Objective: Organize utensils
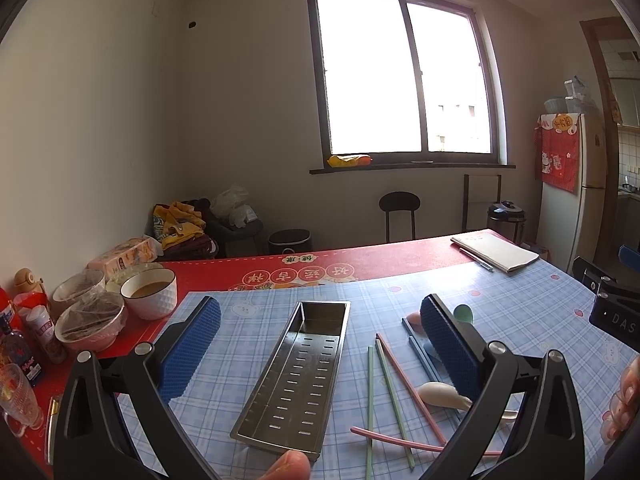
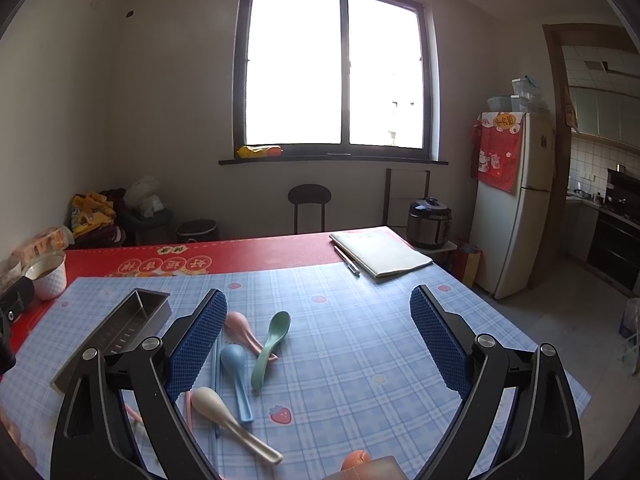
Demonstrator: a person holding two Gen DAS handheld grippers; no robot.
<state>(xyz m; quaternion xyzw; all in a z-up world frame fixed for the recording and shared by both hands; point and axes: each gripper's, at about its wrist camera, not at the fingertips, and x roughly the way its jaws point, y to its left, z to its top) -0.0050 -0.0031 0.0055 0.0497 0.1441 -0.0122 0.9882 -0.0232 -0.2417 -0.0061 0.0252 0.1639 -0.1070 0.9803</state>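
Both grippers, left [image 1: 320, 332] and right [image 2: 318, 320], spread empty above the tablecloth [image 2: 360, 320].

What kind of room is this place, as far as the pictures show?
Most likely a home dining room beside a kitchen. A table with a plaid cloth holds spoons and a bowl; a fridge stands by a tiled kitchen doorway, with a rice cooker near it.
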